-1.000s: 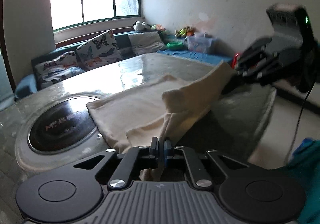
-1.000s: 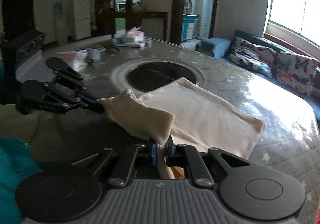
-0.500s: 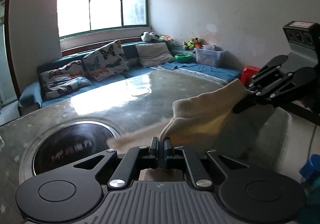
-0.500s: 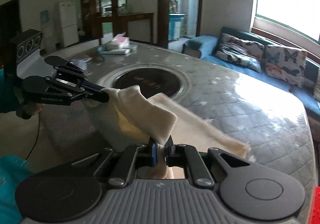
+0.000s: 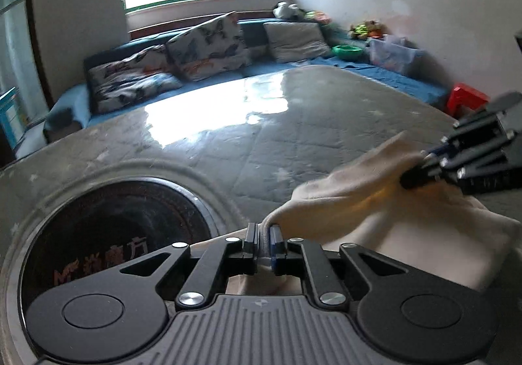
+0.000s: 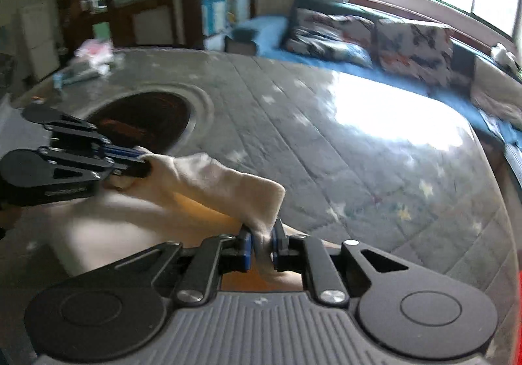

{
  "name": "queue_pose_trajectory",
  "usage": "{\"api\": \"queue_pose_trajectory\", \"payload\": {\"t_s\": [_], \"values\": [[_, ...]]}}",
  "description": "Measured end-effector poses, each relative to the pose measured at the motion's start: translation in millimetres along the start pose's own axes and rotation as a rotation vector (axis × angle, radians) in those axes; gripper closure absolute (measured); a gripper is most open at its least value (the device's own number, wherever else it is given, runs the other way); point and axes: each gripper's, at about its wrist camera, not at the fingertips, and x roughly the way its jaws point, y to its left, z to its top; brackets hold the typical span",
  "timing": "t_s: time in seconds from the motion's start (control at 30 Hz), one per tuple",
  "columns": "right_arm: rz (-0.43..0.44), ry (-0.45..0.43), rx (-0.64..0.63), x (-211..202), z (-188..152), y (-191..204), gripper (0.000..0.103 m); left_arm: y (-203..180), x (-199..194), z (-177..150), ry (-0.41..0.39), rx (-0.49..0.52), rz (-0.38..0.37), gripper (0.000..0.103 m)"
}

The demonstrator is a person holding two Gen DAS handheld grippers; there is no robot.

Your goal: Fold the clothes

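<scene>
Left gripper (image 5: pixel 263 242) and right gripper (image 6: pixel 262 242) both pinch the cream cloth (image 5: pixel 375 211) edge, jaws opening slightly, above desk (image 5: pixel 261 136).

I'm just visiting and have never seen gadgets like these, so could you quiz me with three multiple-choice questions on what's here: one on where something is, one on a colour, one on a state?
1. Where is the dark round inset in the table, seen from the left wrist camera?
A. lower left
B. upper right
C. not in view

2. What colour is the cloth?
A. bright green
B. cream
C. black

3. What lies between the pads of the left gripper and the right gripper?
A. nothing
B. a spoon
C. a corner of the cloth

Answers:
1 A, the inset fills the lower left of that view.
2 B, the fabric is pale cream in both views.
3 C, each gripper has fabric between its pads, though both sets of jaws are opening.
</scene>
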Motion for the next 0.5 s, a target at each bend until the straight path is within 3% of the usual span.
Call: {"api": "queue_pose_trajectory", "payload": {"t_s": [0.1, 0.33, 0.5], "values": [[-0.045, -0.006, 0.044, 3.0, -6.8, -8.0, 0.083, 0.9, 0.9, 0.1, -0.004, -0.024, 0.019, 0.089], [-0.062, -0.085, 0.072, -31.0, -9.9, -11.6, 0.083, -1.2, -14.0, 13.6, -0.023, -0.069, 0.036, 0.085], [-0.002, -0.081, 0.073, -25.3, -5.7, -1.2, 0.084, -21.3, -24.2, 22.1, -0.047, -0.060, -0.055, 0.080]]}}
